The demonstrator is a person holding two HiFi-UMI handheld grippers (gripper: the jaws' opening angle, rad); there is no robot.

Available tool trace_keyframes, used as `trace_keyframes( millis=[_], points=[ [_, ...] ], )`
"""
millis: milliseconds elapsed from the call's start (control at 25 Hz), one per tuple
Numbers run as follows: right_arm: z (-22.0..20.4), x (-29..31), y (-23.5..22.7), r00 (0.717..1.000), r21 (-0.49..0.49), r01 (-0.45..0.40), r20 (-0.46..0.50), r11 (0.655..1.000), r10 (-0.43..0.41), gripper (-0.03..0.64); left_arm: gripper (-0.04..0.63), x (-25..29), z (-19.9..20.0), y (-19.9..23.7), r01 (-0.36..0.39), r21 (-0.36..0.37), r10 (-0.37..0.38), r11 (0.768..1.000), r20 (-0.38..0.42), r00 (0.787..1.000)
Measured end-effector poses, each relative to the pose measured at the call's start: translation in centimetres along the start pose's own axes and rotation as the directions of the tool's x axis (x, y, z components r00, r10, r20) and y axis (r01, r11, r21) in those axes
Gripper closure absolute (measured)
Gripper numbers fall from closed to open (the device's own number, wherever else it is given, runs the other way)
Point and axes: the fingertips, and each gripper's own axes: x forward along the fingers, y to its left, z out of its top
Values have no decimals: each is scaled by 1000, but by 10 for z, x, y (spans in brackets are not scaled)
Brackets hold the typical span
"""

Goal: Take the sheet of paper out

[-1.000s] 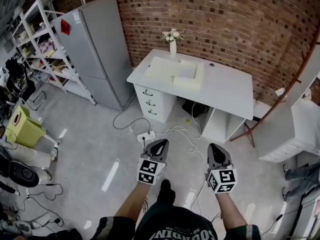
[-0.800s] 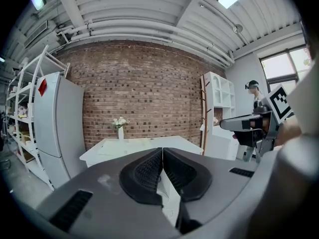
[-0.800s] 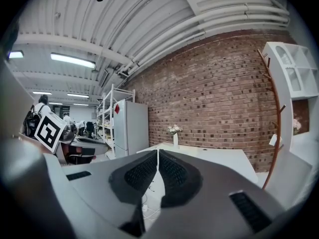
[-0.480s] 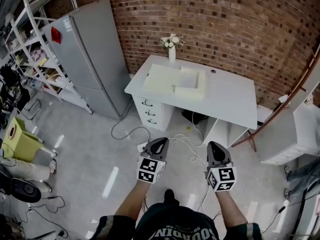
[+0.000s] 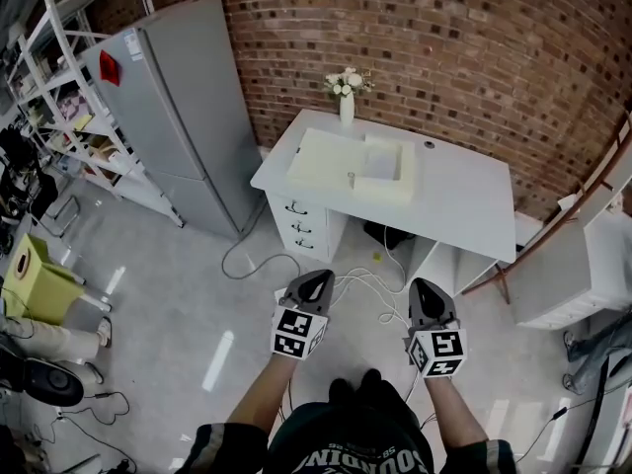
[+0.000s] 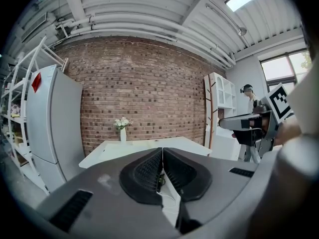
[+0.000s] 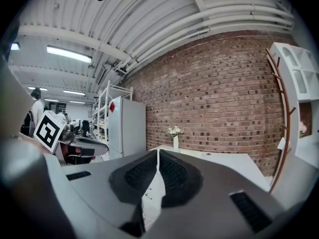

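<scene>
Your left gripper (image 5: 318, 280) and right gripper (image 5: 426, 289) both have their jaws closed on nothing, above the floor, well short of the white desk (image 5: 464, 191). A pale open box (image 5: 331, 156) lies on it; the sheet of paper can't be told apart from here.

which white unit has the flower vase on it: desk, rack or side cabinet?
The desk against the brick wall: the vase stands at its back edge. The rack is left of the fridge, the cabinet far right.
</scene>
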Motion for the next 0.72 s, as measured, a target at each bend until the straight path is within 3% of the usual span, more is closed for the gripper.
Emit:
trace_keyframes(
  millis=[720],
  points=[
    [-7, 64, -11, 1000, 33, -7, -18, 999, 8, 546, 584, 47, -8, 39, 2, -13, -3, 1000, -30, 1000]
  ],
)
